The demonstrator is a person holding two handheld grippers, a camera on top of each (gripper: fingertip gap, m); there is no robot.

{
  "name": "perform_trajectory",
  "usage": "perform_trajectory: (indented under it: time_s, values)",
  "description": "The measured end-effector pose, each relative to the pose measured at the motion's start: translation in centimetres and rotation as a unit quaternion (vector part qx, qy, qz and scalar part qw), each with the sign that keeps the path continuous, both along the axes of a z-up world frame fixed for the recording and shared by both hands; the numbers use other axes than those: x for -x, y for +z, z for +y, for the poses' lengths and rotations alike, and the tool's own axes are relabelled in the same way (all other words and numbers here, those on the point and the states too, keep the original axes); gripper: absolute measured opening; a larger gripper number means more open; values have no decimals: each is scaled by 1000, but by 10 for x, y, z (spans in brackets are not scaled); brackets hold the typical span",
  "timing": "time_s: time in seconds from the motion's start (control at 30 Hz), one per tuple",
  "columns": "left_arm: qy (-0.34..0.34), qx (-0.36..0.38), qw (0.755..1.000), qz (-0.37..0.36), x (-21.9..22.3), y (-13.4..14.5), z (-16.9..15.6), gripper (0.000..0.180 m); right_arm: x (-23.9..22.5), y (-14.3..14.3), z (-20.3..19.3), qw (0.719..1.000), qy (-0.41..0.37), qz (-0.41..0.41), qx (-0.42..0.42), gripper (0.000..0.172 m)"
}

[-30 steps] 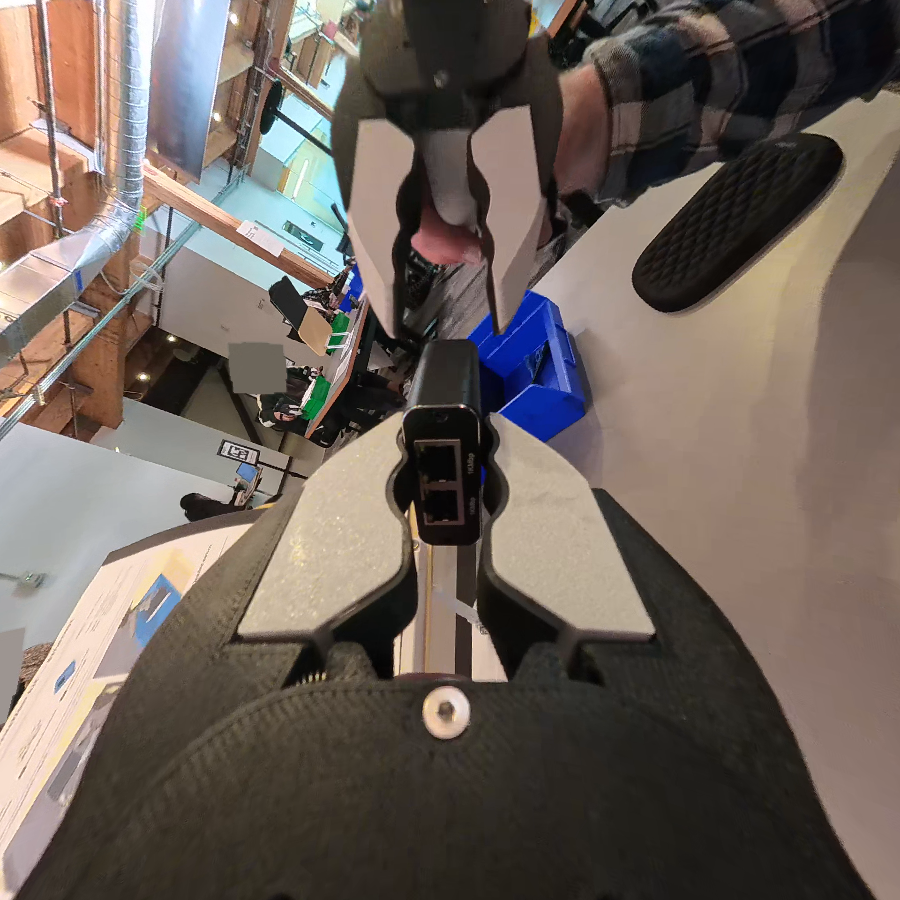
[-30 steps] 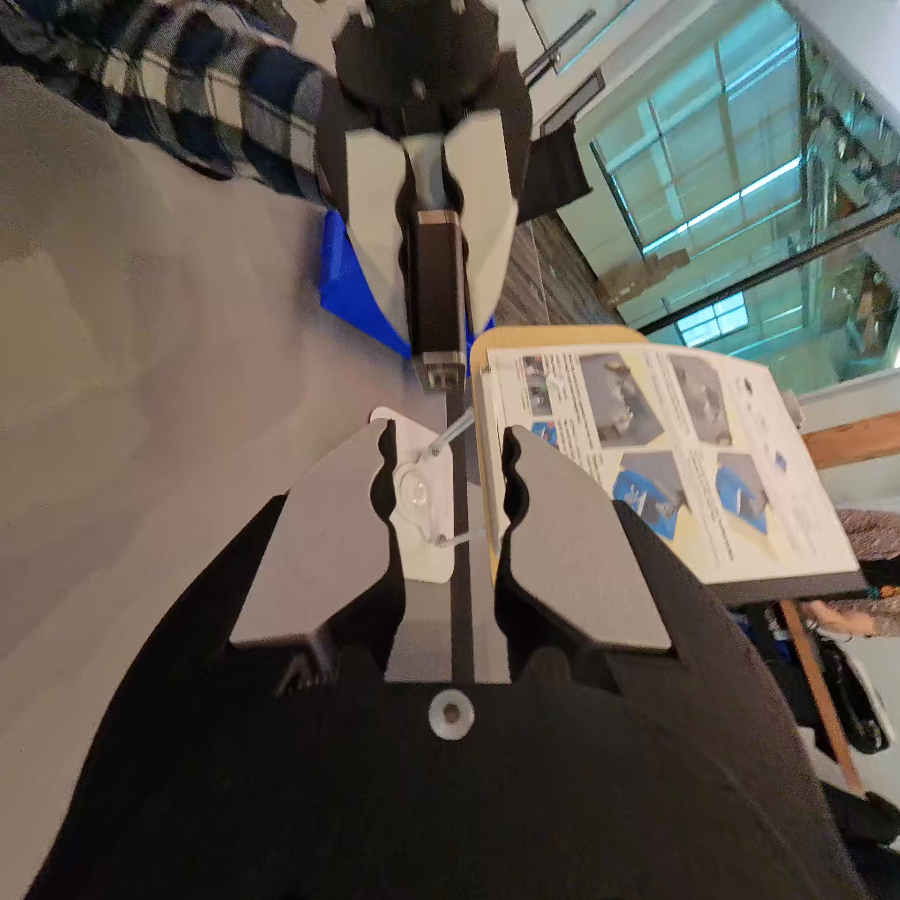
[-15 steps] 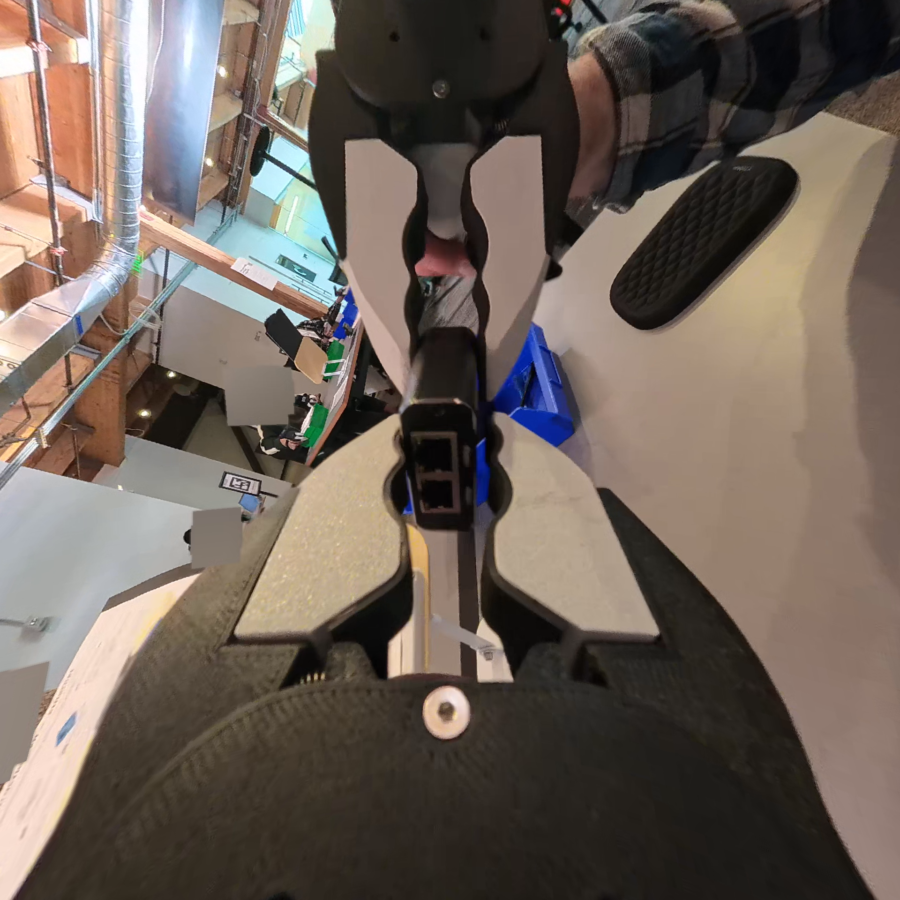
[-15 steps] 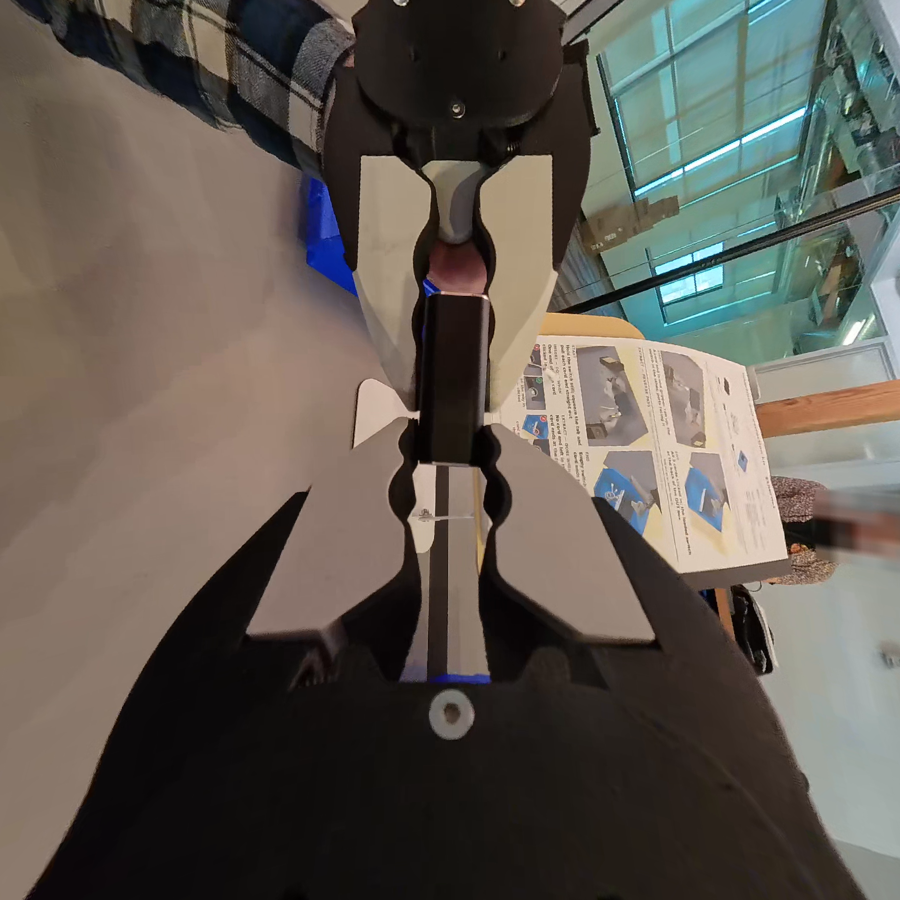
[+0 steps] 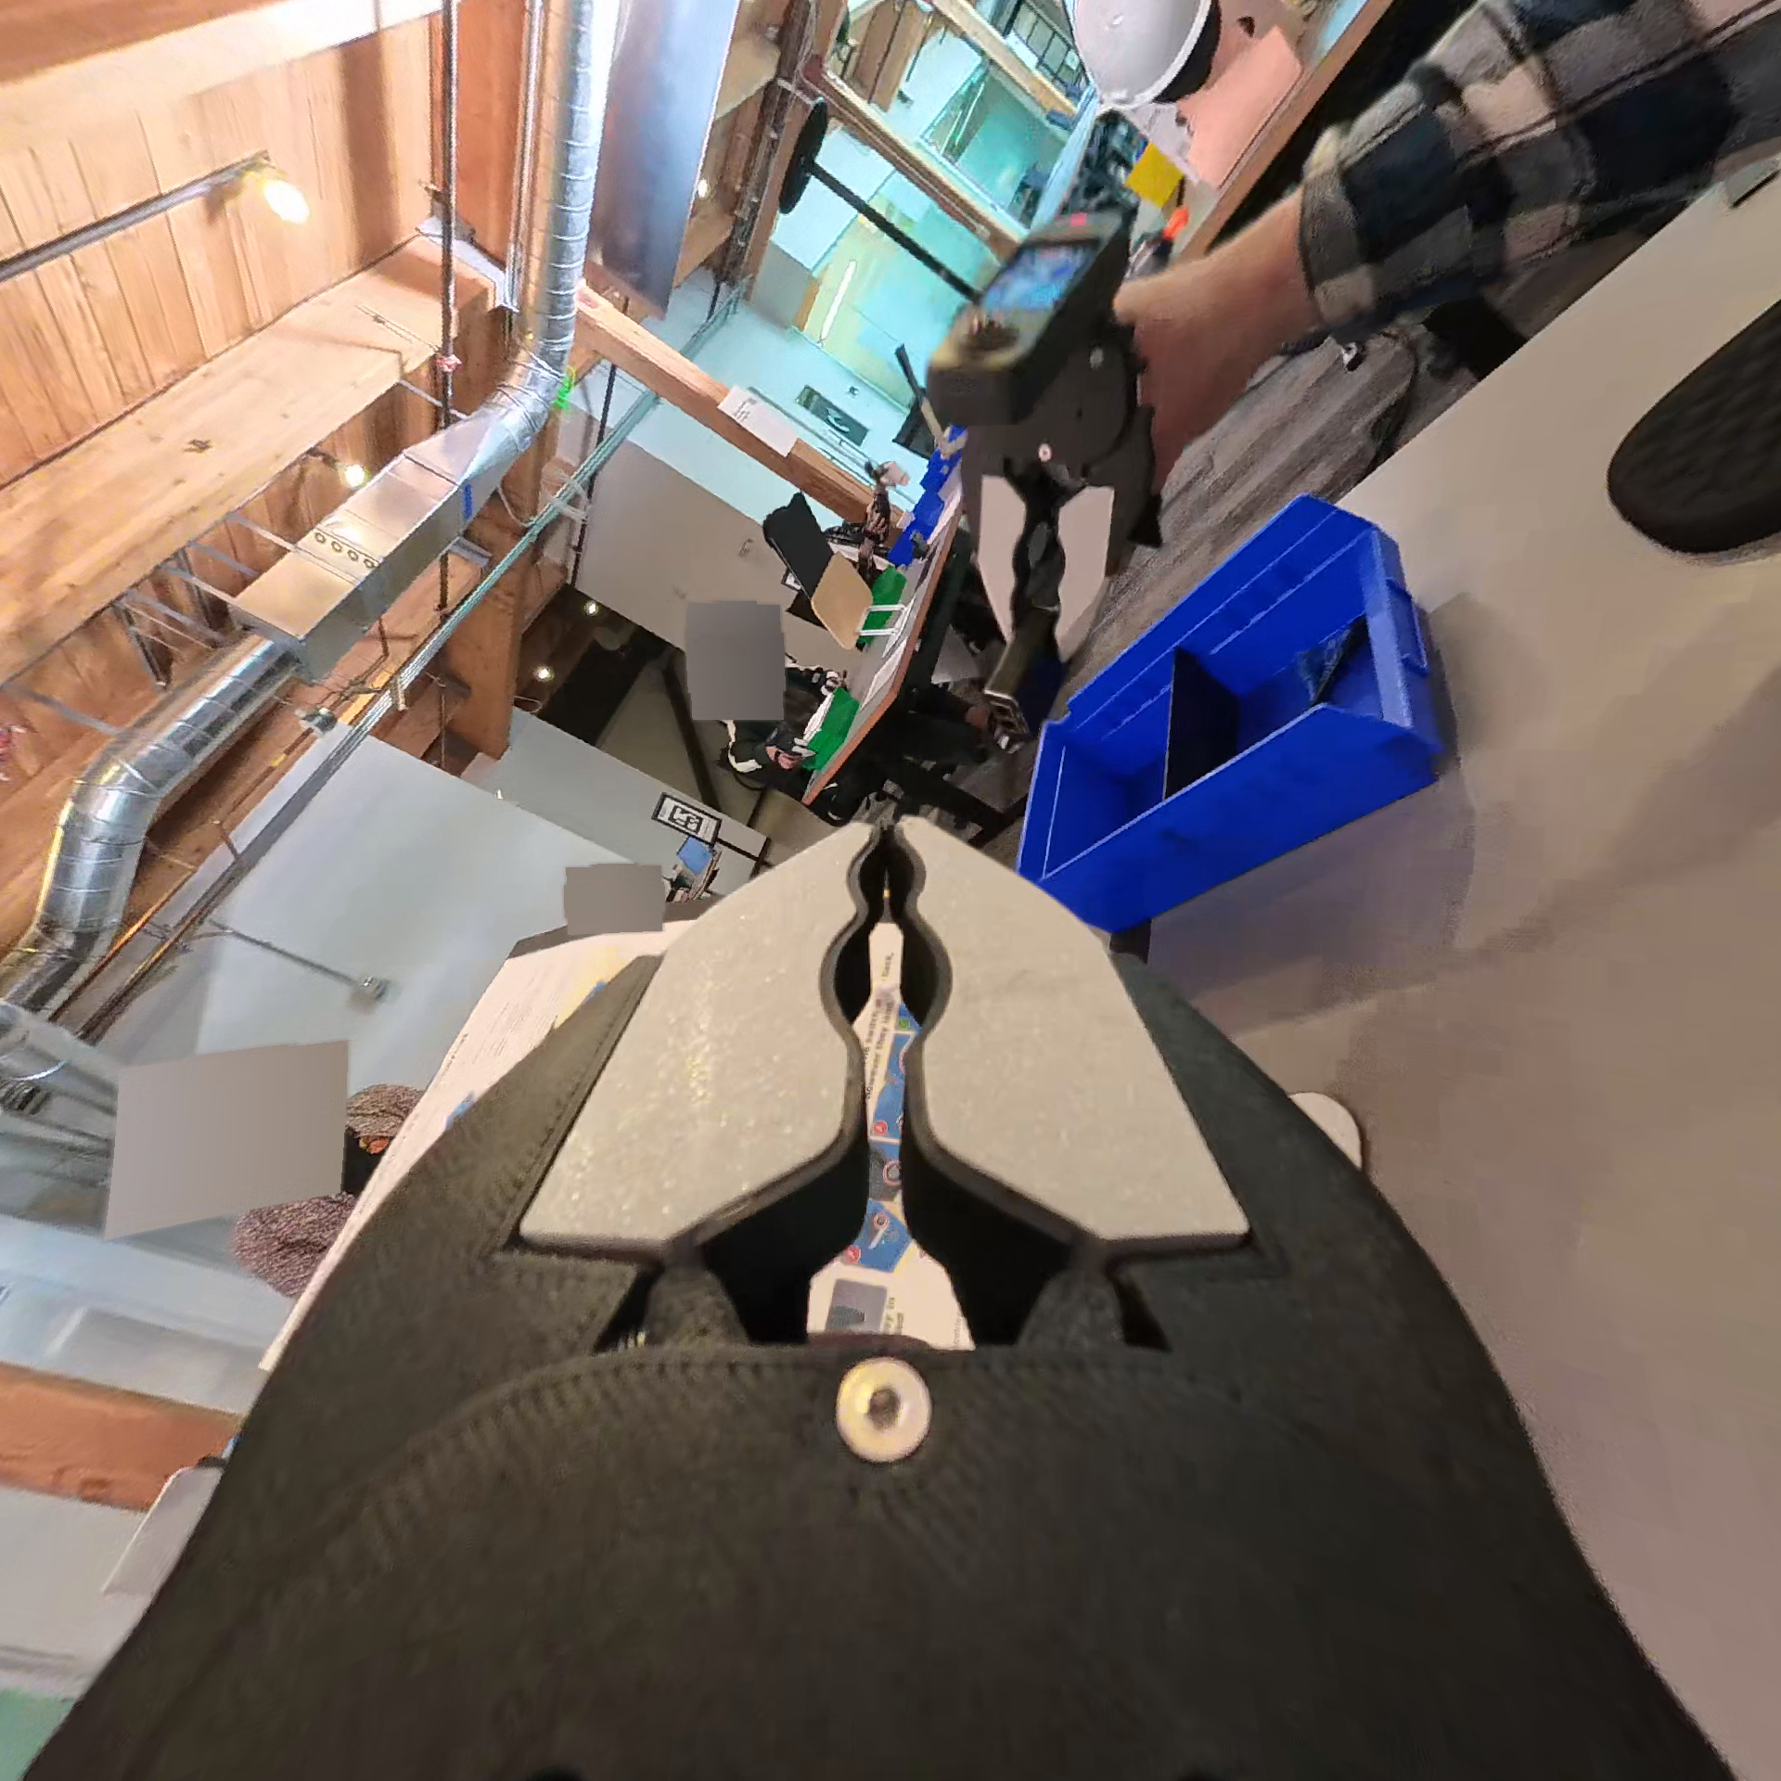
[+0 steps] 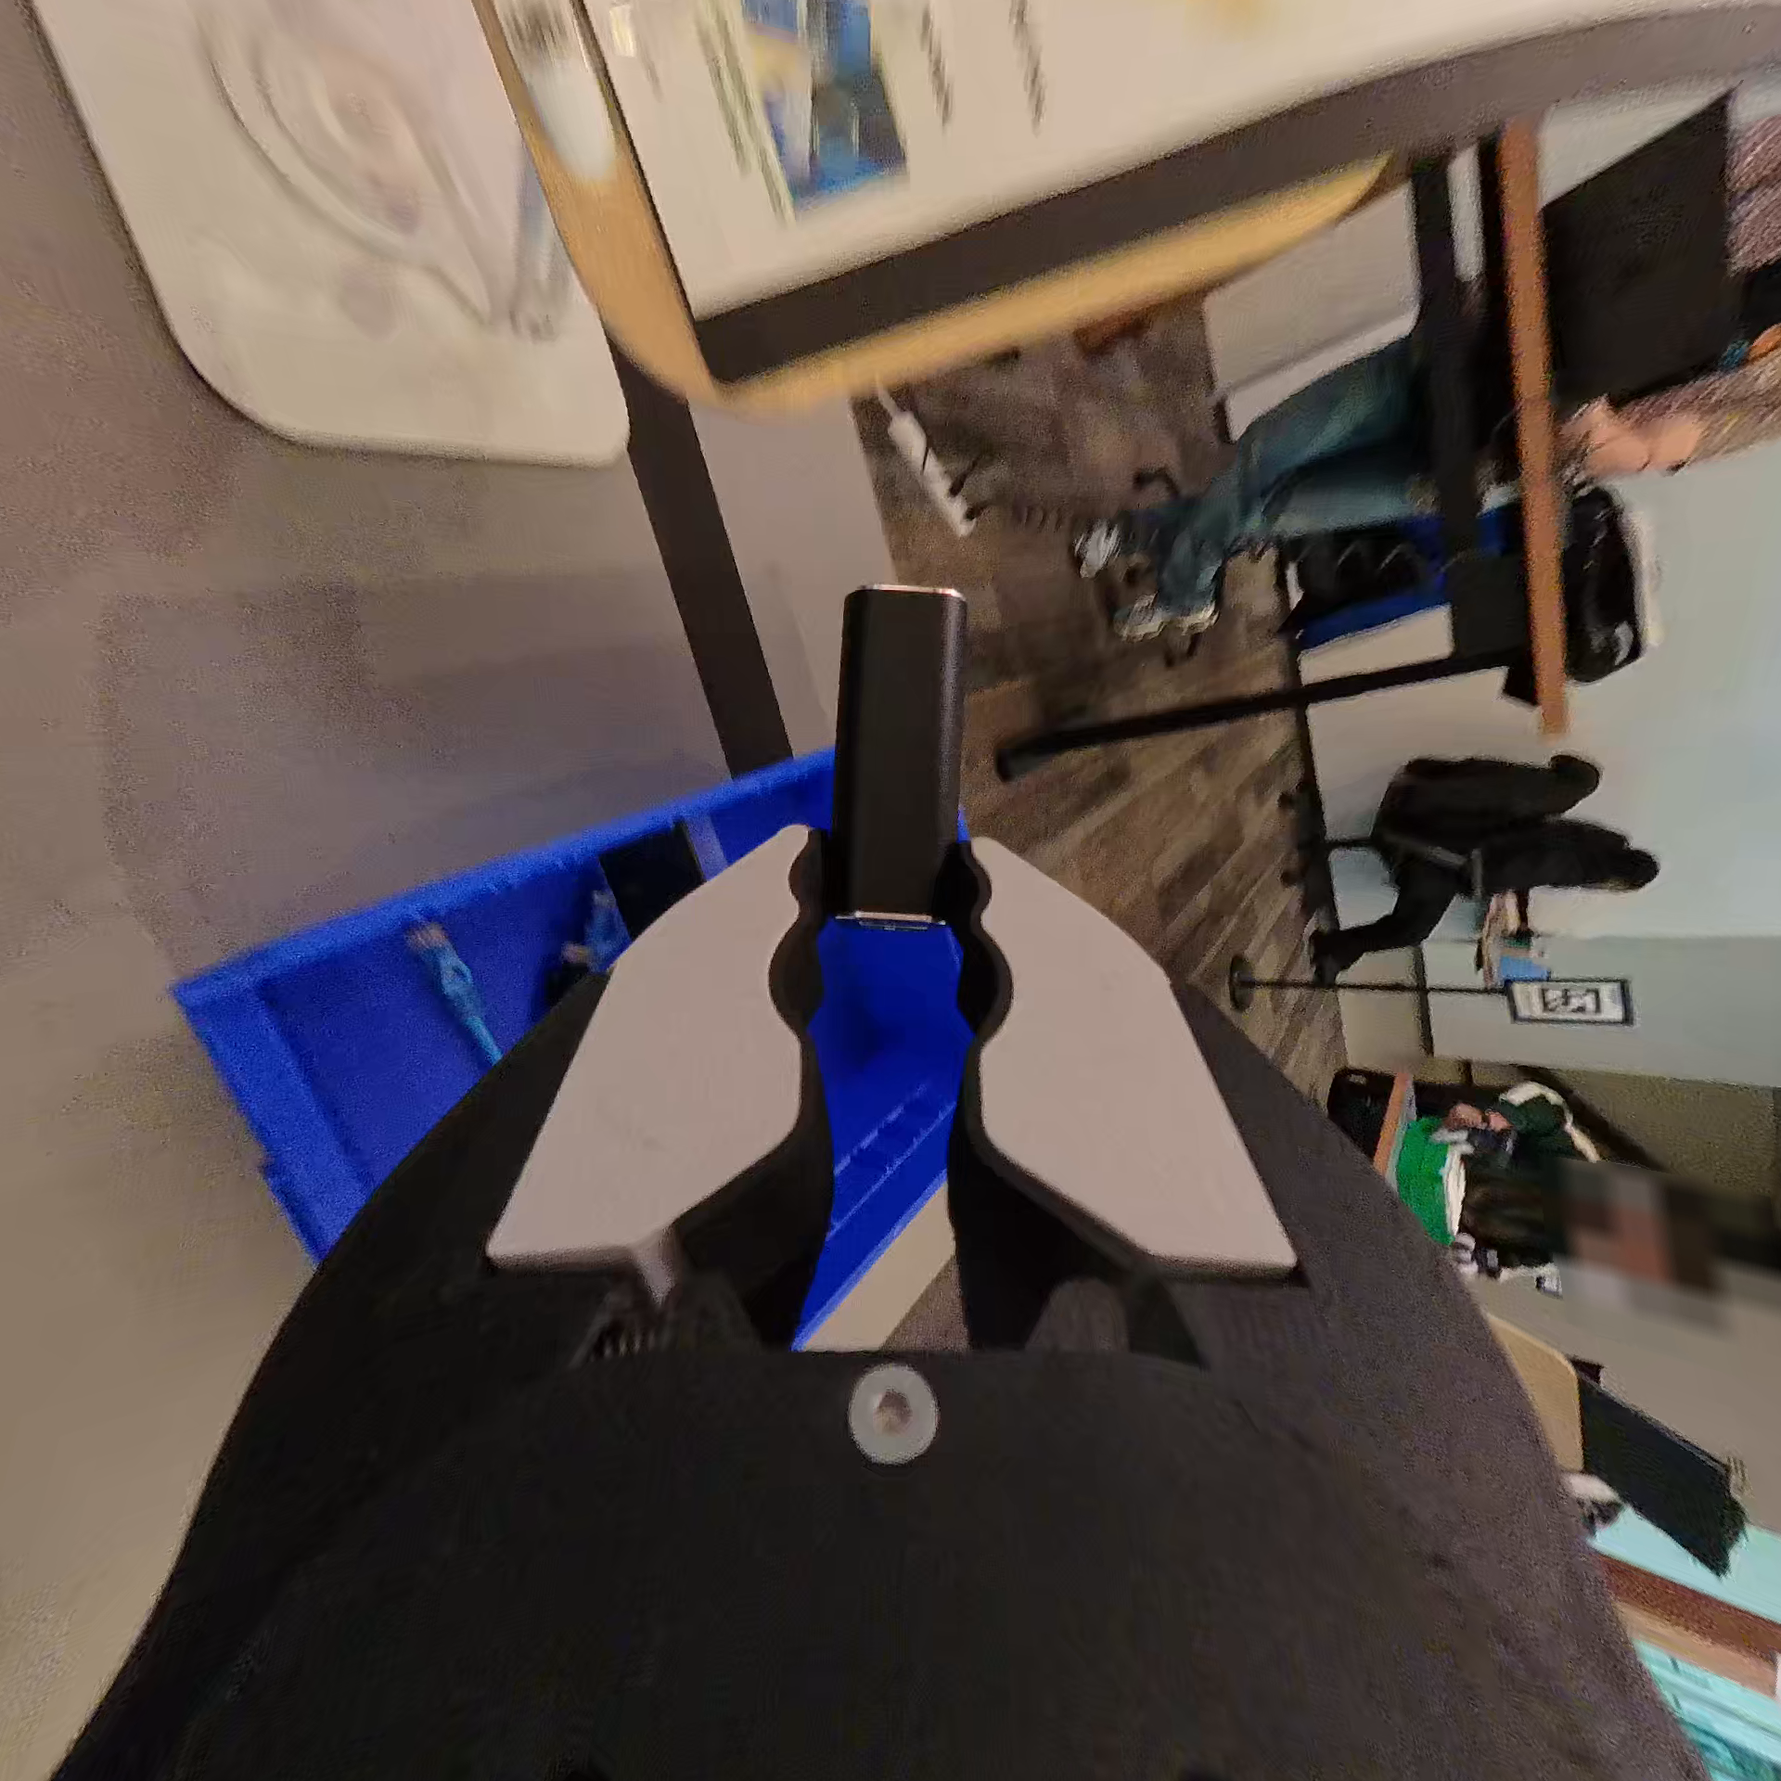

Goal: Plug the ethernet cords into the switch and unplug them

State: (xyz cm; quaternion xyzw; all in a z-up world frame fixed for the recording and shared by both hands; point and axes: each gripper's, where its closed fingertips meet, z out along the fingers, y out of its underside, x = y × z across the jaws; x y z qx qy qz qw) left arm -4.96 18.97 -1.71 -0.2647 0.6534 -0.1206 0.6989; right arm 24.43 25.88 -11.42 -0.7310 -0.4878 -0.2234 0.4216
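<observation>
We see the switch [image 6: 896, 742], a slim black box with metal-edged ends, pinched near its rear end between the right gripper's [image 6: 891, 863] two grey fingers [image 6: 713, 1002]; both pads press on its sides, and most of its length sticks out forward past the fingertips. It hangs in the air over the blue bin [image 6: 385, 1041], which sits on the grey table [image 6: 289, 675]. In the bin's nearer compartment we make out light blue ethernet cords [image 6: 453, 983], blurred. A black divider splits the bin.

From the left wrist view, the left gripper [image 5: 887, 848] has its fingertips pressed together at the very front, with only the scalloped hollows behind them open; nothing sits between them. Farther off in that view we find the right gripper [image 5: 1036, 617] held by a hand [image 5: 1185, 337] in a plaid sleeve [image 5: 1503, 164], raised beside the blue bin [image 5: 1243, 713], the dark switch [image 5: 1017, 655] at its tip.

A white card [image 6: 337, 222] lies on the table, and a printed sheet [image 5: 520, 1022] lies on a wood-edged board. A black padded rest [image 5: 1706, 463] sits at the table's far side.
</observation>
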Motion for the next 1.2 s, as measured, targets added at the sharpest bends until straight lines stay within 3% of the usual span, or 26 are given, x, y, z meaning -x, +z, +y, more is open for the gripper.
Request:
perform_trajectory:
  time_s: [0.03, 0.2, 0.4, 0.77, 0.83, 0.87, 1.03, 1.2]
  values:
    - [3, 1, 1000, -1, 0, -2, 3, 0, -12, -14, 10, 1000, -13, -5, 18, 25]
    - [17, -3, 1000, 13, -2, -12, 17, 0, -55, -76, 54, 994, -59, -30, 92, 25]
    - [26, 2, 1000, 10, 6, -9, 26, 0, -102, -130, 91, 980, -104, -24, 169, 25]
    - [34, 2, 999, 19, 8, -11, 30, 0, -131, -188, 106, 952, -143, -46, 268, 27]
    - [36, 2, 999, 20, 10, -11, 30, 0, -129, -182, 107, 953, -154, -21, 261, 57]
    - [35, 3, 999, 18, 11, -9, 29, 0, -126, -176, 105, 954, -153, -4, 258, 59]
    - [37, 4, 999, 9, 16, -4, 29, 2, -114, -111, 87, 974, -147, 19, 169, 60]
    - [44, 8, 999, -2, 20, 4, 23, 4, -102, -45, 38, 979, -170, 58, 98, 56]
